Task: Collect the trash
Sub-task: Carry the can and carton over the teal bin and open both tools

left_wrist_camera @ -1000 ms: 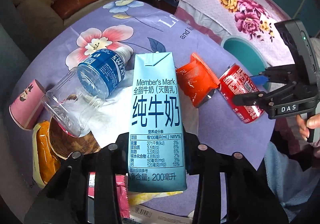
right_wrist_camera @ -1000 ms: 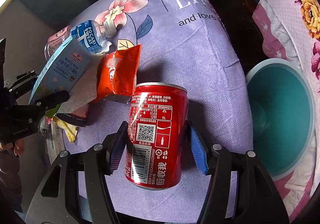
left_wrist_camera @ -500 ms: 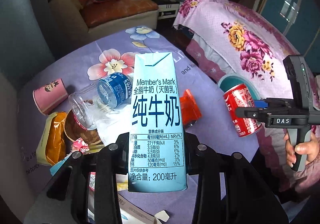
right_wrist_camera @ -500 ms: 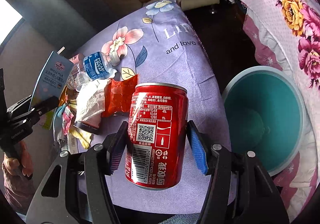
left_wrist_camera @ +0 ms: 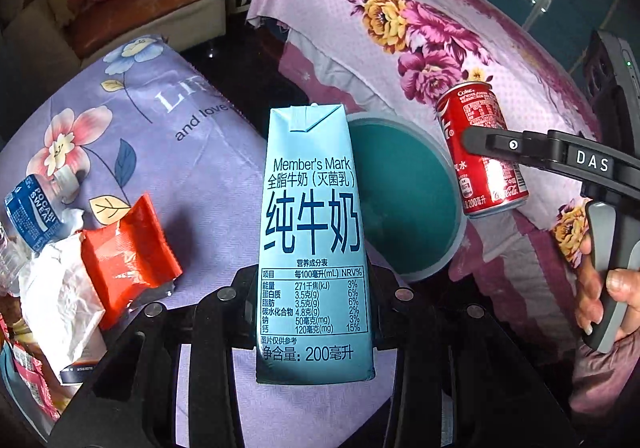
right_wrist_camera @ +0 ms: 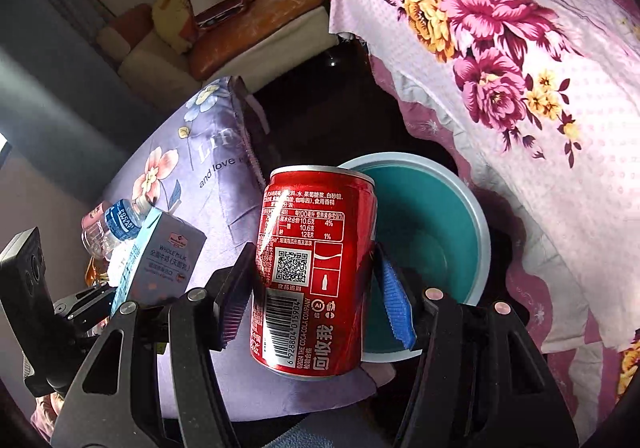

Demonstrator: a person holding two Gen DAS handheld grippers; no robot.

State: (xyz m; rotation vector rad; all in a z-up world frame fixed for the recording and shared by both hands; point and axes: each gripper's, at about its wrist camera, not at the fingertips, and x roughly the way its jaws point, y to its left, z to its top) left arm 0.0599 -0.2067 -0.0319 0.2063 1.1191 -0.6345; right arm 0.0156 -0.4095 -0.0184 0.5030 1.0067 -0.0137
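Two grips full: left gripper (left_wrist_camera: 316, 312) clamping milk carton (left_wrist_camera: 314, 232), right gripper (right_wrist_camera: 312, 304) clamping cola can (right_wrist_camera: 316, 268) (both near teal bin (right_wrist_camera: 478, 224)); collision risk, or missing bin if released early

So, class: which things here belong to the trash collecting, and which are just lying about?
Job: milk carton in left hand-held gripper; cola can in right hand-held gripper; teal bin; orange wrapper; Pocari bottle.

Lying about: sofa cushion; floral cover.
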